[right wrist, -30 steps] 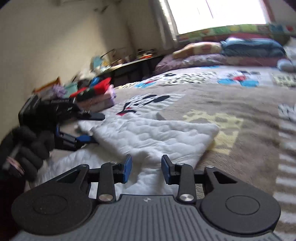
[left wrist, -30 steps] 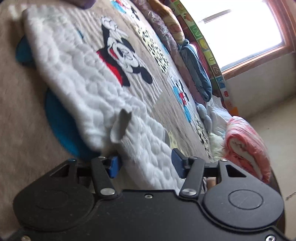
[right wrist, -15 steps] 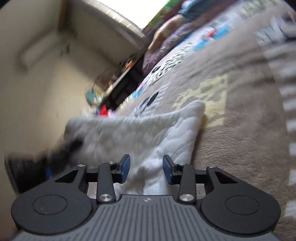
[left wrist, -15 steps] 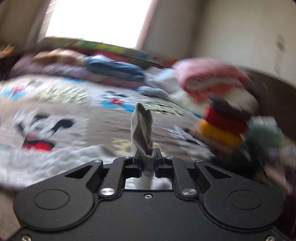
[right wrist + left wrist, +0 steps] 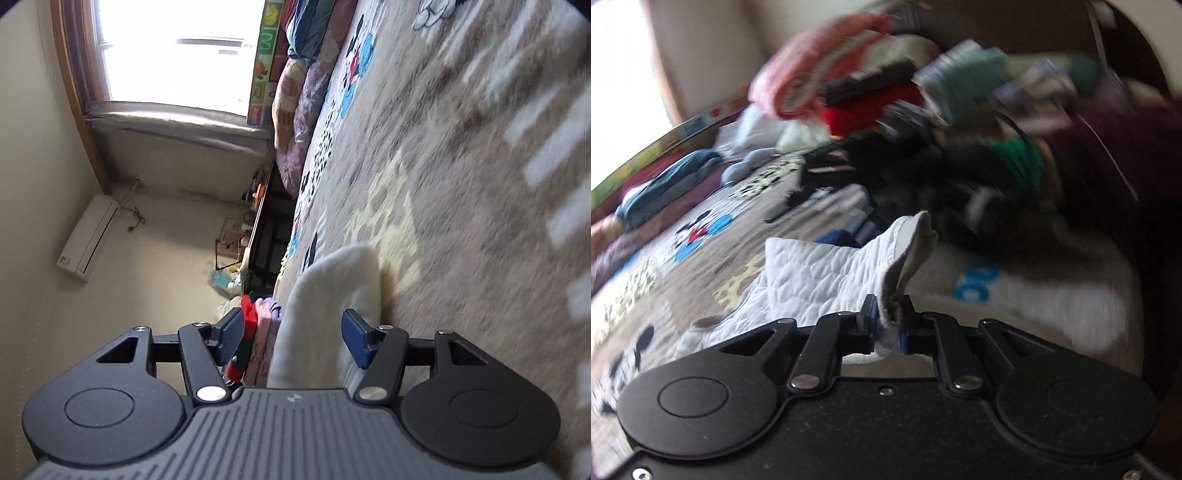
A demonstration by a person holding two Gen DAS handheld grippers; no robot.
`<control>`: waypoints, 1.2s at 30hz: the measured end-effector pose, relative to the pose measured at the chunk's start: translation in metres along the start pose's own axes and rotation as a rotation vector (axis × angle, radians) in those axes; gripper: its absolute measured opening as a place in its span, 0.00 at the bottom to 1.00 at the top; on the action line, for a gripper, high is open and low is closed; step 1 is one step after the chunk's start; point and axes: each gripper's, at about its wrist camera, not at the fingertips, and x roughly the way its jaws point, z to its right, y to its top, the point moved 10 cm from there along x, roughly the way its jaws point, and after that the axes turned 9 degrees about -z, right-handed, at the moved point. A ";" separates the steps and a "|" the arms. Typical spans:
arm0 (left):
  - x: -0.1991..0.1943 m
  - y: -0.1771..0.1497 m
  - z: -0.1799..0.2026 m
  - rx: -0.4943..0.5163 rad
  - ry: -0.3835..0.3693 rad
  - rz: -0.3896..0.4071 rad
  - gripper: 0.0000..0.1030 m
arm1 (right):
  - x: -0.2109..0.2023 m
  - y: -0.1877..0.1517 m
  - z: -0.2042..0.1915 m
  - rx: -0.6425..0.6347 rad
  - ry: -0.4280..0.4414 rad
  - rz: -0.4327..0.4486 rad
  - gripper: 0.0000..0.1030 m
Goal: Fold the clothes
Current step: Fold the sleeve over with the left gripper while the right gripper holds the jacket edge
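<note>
Left gripper (image 5: 888, 325) is clamped tight on a bunched edge of the white quilted cotton garment (image 5: 820, 277), the pinched corner sticking up past its blue pads. The rest of the garment spreads over the grey-brown cartoon-print bedspread (image 5: 701, 258). Right gripper (image 5: 293, 339), its view rolled sideways, has jaws that have just been opening, and a fold of the white cloth sits loose between them, unpressed. Beyond, a blurred heap of mixed clothes (image 5: 886, 92).
</note>
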 end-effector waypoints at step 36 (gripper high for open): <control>-0.011 0.020 -0.024 -0.227 0.009 0.048 0.16 | 0.019 0.008 0.022 -0.121 -0.220 0.025 0.17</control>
